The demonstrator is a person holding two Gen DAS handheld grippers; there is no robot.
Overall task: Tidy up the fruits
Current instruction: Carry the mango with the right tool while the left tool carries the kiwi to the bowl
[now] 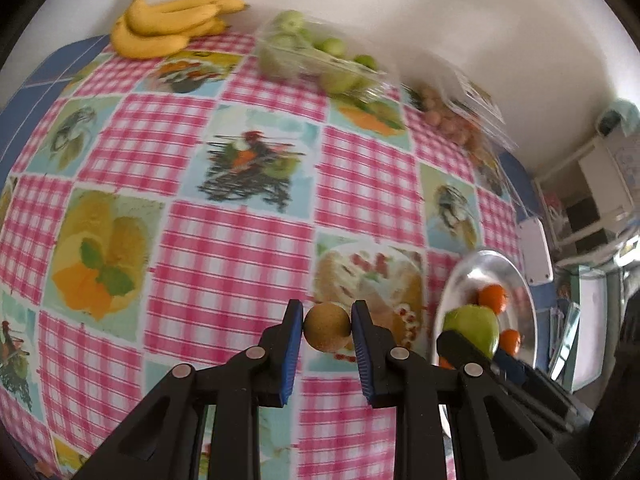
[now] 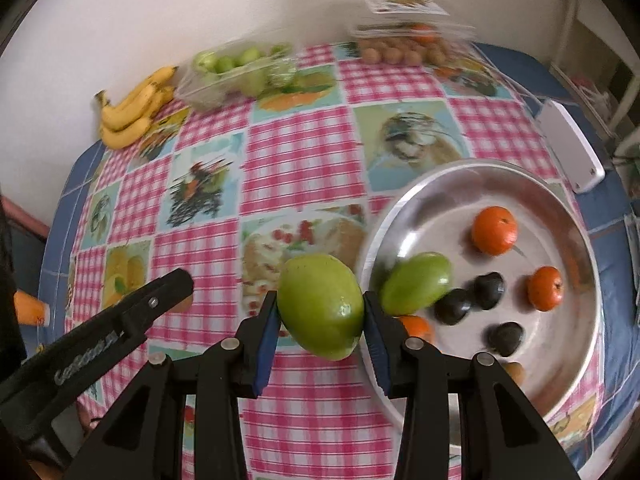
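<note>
My left gripper [image 1: 327,330] is shut on a small round brown fruit [image 1: 327,331], held above the checked tablecloth. My right gripper [image 2: 322,308] is shut on a large green fruit [image 2: 321,306], held just left of the silver tray [image 2: 576,360]. In the tray lie another green fruit [image 2: 416,283], orange tangerines [image 2: 493,230], and three dark plums [image 2: 486,290]. From the left wrist view, the right gripper with its green fruit [image 1: 474,326] hangs in front of the tray [image 1: 472,276]. The left gripper's arm [image 2: 100,332] shows at lower left in the right wrist view.
At the table's far edge lie bananas [image 1: 168,26], a clear box of small green fruits [image 1: 316,60] and a clear box of small brown fruits [image 2: 404,50]. A white device [image 2: 572,148] rests beyond the tray. Shelves [image 1: 600,192] stand to the right.
</note>
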